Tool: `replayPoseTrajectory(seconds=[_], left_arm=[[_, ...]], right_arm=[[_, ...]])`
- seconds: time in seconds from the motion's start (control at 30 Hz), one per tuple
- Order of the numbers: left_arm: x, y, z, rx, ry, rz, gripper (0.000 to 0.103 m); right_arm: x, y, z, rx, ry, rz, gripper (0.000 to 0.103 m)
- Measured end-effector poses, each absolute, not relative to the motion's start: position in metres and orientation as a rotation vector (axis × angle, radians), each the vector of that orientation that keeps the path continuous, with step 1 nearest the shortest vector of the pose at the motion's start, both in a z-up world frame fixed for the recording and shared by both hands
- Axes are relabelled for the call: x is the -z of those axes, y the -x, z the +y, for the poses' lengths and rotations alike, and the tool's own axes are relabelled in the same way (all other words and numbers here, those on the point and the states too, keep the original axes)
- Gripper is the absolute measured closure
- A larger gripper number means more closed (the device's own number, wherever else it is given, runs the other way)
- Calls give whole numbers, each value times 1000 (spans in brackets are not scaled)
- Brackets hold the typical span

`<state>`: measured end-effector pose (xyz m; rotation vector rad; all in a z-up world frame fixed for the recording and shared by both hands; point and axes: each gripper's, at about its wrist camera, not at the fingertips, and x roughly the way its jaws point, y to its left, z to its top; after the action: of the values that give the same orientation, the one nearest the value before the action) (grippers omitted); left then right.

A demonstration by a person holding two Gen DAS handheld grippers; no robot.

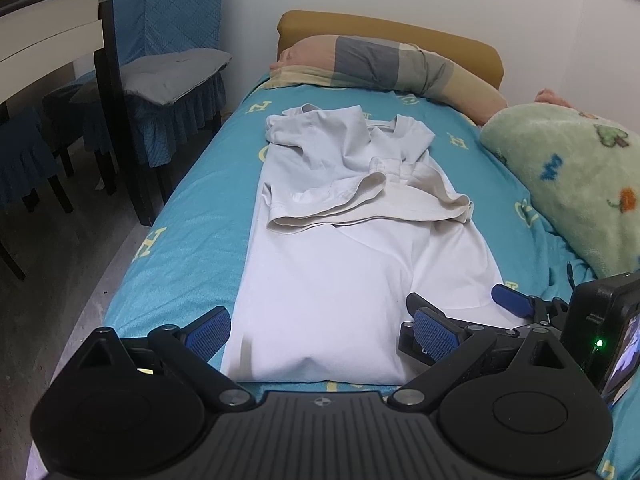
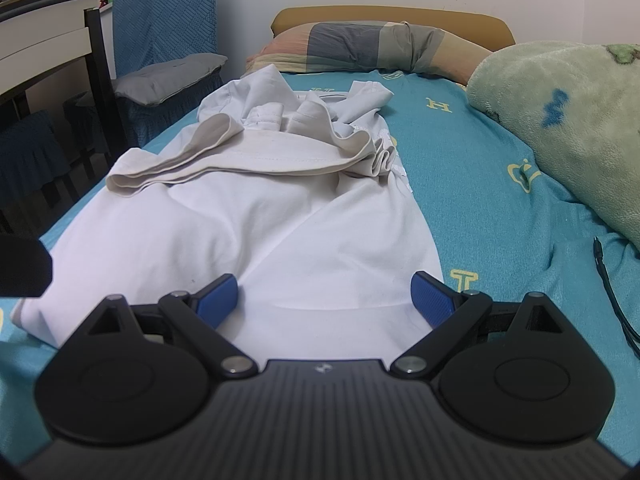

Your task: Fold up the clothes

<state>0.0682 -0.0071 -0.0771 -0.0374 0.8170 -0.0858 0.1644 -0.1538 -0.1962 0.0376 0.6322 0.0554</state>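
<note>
A white shirt [image 1: 340, 264] lies lengthwise on the teal bed sheet [image 1: 192, 240], its near half flat and its far half bunched into greyish folds [image 1: 360, 184]. My left gripper [image 1: 320, 332] is open low over the shirt's near left hem, with one blue pad [image 1: 208, 332] over the sheet and the other over the cloth. In the right wrist view my right gripper [image 2: 326, 300] is also open, straddling the near right part of the shirt [image 2: 260, 232]. Nothing is pinched in either one. The right gripper's camera [image 1: 600, 320] shows beside the left gripper.
A striped pillow [image 1: 384, 64] and tan headboard [image 1: 400, 28] are at the far end. A green fleece blanket [image 2: 560, 120] fills the bed's right side, and a black cable [image 2: 608, 280] lies near it. A blue-covered chair [image 1: 168, 60] and a table [image 1: 48, 36] stand left of the bed.
</note>
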Motion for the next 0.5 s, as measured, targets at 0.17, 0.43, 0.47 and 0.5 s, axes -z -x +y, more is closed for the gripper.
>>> replayPoseTrajectory(seconds=[0.17,0.43,0.47,0.5], left_arm=[[76,-67,-8,88,34,814,4],[76,-69,-6,87,46,815,4],[75,-69,-6,87,46,815,4],[75,-69,-6,88,47,815,4]], right_arm=[[196,-164,-154,-55,-38,632,8],[196,-164,-154,-56,-38,632,8],[196,-164,-154,-56,-38,632,8],[196,-164,-154,-56,-38,632,8]])
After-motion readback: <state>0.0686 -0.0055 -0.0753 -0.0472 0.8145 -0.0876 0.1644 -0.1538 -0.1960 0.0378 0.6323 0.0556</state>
